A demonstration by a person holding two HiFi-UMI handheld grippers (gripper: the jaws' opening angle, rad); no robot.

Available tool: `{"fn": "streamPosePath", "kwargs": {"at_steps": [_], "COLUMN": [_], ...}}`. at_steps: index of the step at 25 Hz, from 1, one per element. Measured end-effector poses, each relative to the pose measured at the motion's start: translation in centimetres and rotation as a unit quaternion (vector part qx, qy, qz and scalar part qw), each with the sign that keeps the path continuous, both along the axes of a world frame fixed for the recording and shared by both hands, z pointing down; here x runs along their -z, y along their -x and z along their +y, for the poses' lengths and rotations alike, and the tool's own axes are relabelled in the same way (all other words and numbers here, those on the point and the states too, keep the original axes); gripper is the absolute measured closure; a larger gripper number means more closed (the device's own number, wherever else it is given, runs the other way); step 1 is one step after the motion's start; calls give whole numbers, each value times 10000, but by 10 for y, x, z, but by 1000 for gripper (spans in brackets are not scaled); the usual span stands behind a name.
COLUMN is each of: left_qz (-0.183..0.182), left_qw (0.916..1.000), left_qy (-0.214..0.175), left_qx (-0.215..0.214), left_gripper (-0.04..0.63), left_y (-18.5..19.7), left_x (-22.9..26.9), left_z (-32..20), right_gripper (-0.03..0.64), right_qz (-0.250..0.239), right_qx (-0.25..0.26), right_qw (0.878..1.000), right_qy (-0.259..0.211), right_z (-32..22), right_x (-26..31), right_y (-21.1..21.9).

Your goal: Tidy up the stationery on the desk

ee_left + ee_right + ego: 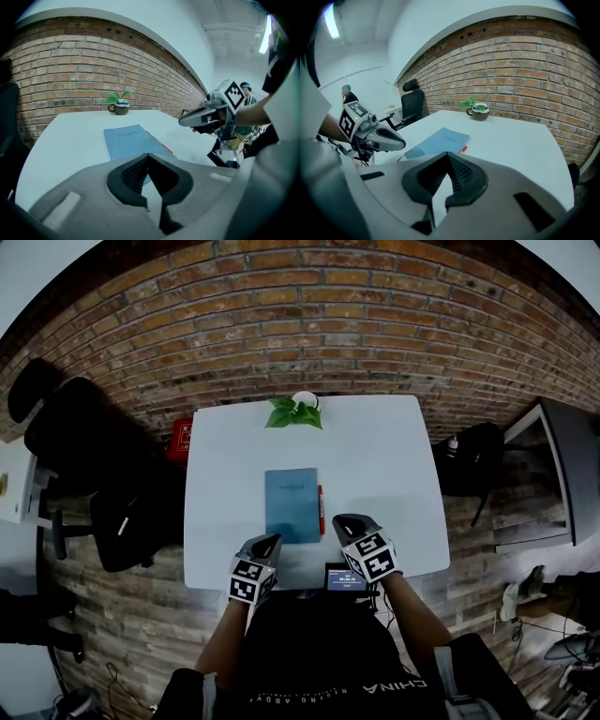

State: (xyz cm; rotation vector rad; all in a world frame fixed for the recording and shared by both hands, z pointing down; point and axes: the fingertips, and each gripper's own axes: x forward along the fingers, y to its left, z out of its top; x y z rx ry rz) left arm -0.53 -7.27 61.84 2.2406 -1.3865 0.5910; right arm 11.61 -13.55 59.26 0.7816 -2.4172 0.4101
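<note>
A blue notebook (292, 504) lies flat in the middle of the white desk (384, 456), with a red pen (321, 509) along its right edge. The same notebook (127, 140) and pen (159, 143) appear ahead in the left gripper view; in the right gripper view the notebook (438, 142) hides all but the tip of the pen (463, 149). My left gripper (265, 546) hovers at the desk's near edge, just off the notebook's near left corner, shut and empty. My right gripper (349, 526) is to the right of the pen, also shut with nothing in it.
A small potted plant in a mug (298, 409) stands at the desk's far edge by the brick wall. A phone-like device (346, 577) sits at the near edge between my arms. Black office chairs (84, 460) stand left of the desk, and a dark bag (469, 460) stands to its right.
</note>
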Motion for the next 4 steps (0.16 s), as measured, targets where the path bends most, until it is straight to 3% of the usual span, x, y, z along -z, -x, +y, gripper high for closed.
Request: {"fn": "streamPosePath", "kwargs": {"at_steps": [4], "left_qz": [0], "left_qw": [10000], "left_qy": [-12], "left_qx": [27], "left_gripper": [583], "left_y": [1], "left_x": [0], "left_z": [-1], "right_gripper": [607], "right_qz": [45], "right_qx": [-6], "right_qw": [10000], "right_qy": [-11], "right_z": [-1], "right_x": [0], "right_y": [-1]}}
